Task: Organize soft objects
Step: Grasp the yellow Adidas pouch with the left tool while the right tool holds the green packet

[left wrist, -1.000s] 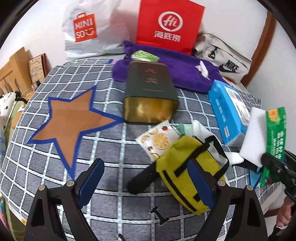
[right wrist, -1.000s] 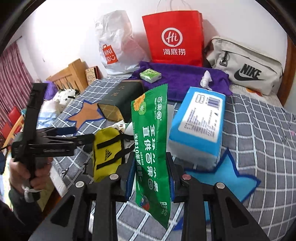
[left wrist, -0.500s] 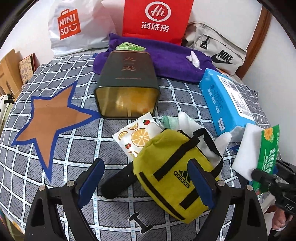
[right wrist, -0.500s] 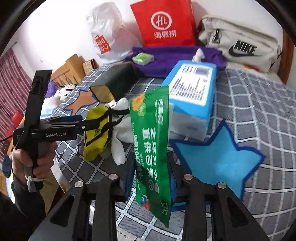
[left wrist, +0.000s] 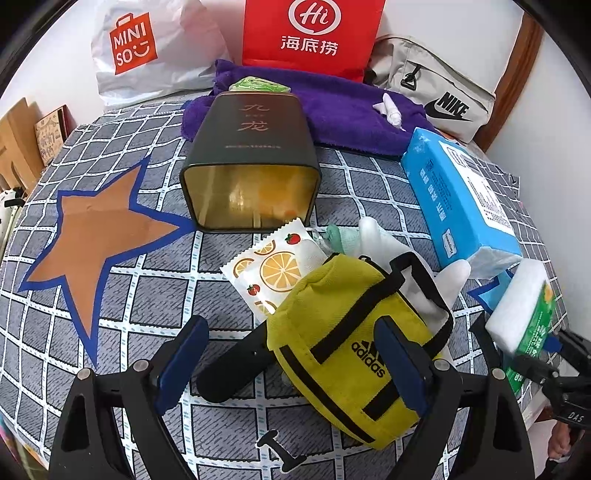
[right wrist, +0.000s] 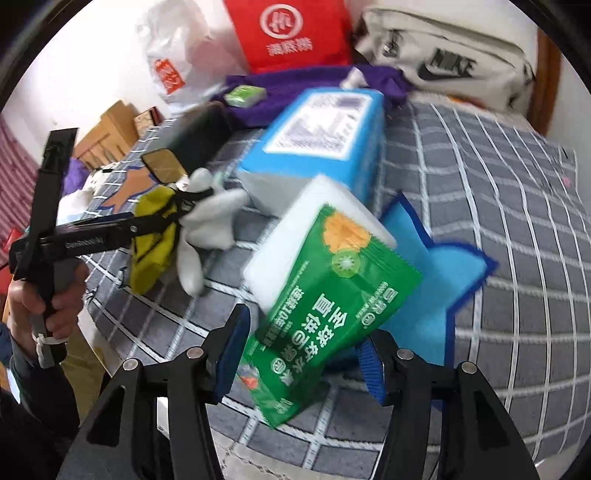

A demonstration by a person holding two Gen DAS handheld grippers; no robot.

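Note:
My left gripper [left wrist: 291, 358] is open, its jaws either side of a yellow Adidas pouch [left wrist: 354, 347] lying on the checked cloth. A fruit-print sachet [left wrist: 275, 267] and a white glove [left wrist: 399, 254] lie just behind the pouch. My right gripper [right wrist: 303, 354] stands open, with a green snack packet [right wrist: 325, 314] tilting loose between its jaws, over a white sponge block [right wrist: 306, 229] and a blue felt star [right wrist: 436, 280]. The packet [left wrist: 532, 332] and sponge [left wrist: 517, 302] show at the right edge of the left wrist view.
A dark tin [left wrist: 251, 162] lies on its side, open end toward me. A blue tissue pack [left wrist: 458, 203], purple towel [left wrist: 351, 110], red bag [left wrist: 310, 33], Miniso bag [left wrist: 147, 48] and Nike bag [left wrist: 436, 88] sit behind. A brown felt star [left wrist: 99, 236] lies left.
My right gripper's jaws have opened and the green packet has tipped over to the right above the blue star. My left gripper has moved closer to the yellow pouch.

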